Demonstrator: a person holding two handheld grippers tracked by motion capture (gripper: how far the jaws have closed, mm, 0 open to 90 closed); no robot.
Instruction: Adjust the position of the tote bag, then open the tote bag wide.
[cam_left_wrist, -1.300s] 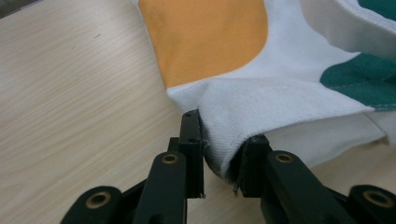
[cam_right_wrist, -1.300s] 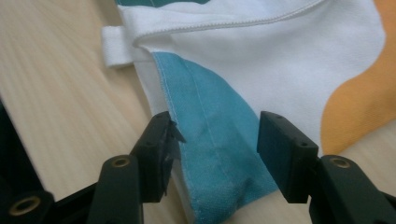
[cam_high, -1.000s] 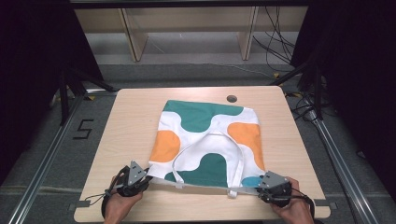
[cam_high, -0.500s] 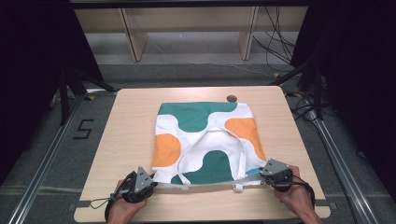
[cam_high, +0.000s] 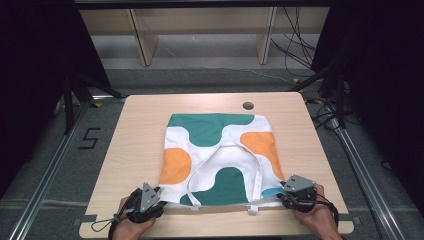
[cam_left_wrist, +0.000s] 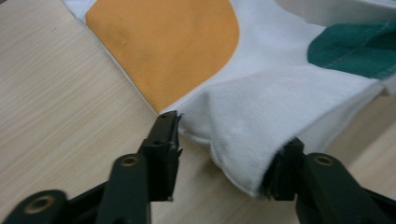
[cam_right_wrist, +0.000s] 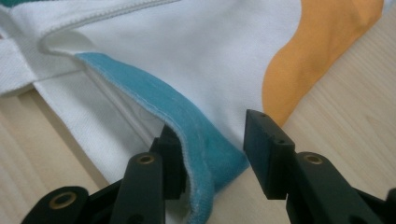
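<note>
Both tongs (cam_high: 161, 196) (cam_high: 284, 192) low, agape

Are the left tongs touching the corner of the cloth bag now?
Touching. In the left gripper view the left tongs, jaws just opened, have the cloth bag corner between them, and the fabric's edge lies against both pads without being pinched.

A single white figure "5" (cam_high: 88, 138) is marked on the grey floor (cam_high: 55, 170), just left of the wooden table (cam_high: 135, 130) as seen from the high view. It is the only readable sign here. The patterned cloth bag (cam_high: 220, 155) on the table carries no lettering or label.
</note>
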